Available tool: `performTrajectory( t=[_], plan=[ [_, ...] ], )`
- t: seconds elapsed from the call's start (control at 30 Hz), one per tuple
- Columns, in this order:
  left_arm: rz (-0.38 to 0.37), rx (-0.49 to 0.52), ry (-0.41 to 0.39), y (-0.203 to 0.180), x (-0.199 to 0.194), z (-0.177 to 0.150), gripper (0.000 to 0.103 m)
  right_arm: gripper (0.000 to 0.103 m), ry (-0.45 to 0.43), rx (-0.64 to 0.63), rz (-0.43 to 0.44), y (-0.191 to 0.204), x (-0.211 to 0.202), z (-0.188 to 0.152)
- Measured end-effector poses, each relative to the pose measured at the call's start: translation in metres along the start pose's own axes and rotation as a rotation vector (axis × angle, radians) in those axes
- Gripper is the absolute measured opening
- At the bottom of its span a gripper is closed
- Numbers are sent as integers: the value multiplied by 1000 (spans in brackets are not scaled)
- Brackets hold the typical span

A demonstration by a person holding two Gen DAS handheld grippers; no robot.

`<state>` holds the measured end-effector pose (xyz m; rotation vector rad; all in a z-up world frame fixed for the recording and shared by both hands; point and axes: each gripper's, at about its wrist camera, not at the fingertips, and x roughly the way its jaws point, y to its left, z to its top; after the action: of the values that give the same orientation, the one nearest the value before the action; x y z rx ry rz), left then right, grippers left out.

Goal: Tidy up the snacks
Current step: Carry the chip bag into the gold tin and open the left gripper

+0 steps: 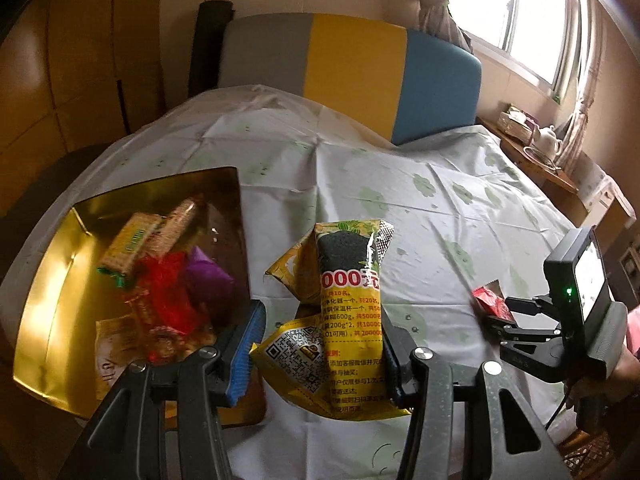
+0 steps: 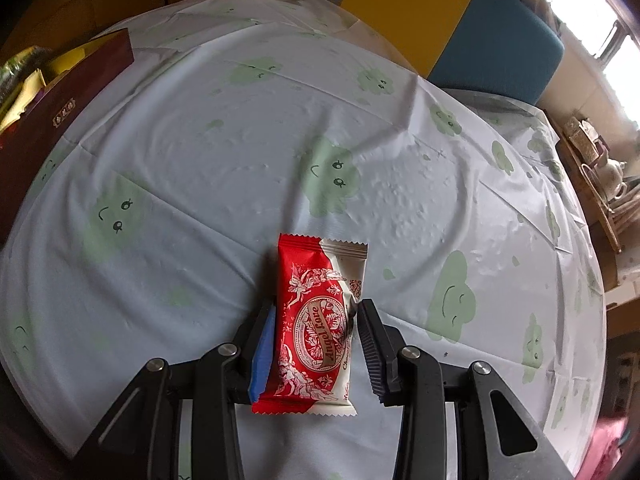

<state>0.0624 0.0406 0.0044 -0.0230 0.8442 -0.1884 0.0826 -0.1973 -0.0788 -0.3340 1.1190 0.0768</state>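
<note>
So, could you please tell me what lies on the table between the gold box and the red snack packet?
The left wrist view shows yellow snack packets between the gold box and the red snack packet.

Open cloth-covered worktop [image 2: 248, 128] is stretching wide from ten through two o'clock in the right wrist view, nothing lying on it there. At twelve o'clock close in, the red wrapped snack [image 2: 316, 328] is filling the gap between the right gripper's [image 2: 316, 344] fingers. The dark red box [image 2: 68, 108] is blocking the ten o'clock edge. In the left wrist view, the yellow packet [image 1: 344, 320] is standing tall at twelve, the gold tray [image 1: 60, 280] with its snacks is crowding nine to ten, and the striped chair back [image 1: 360, 76] is walling off the far edge.
</note>
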Motion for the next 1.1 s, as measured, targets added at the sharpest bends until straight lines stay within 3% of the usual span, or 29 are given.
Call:
performTrajectory(
  t=[0.67,0.93,1.1],
  plan=[
    [82,-45,-44,32,-24,0,52,40,-12,-43,-24,4,-2,-1],
    [146,-112,-34,68,-28,-6,52,40,-16,-45,-27,6,-3,-2],
    [165,-252,-16,115,-31,-10,52,40,-19,-54,-35,8,-4,-2]
  ],
)
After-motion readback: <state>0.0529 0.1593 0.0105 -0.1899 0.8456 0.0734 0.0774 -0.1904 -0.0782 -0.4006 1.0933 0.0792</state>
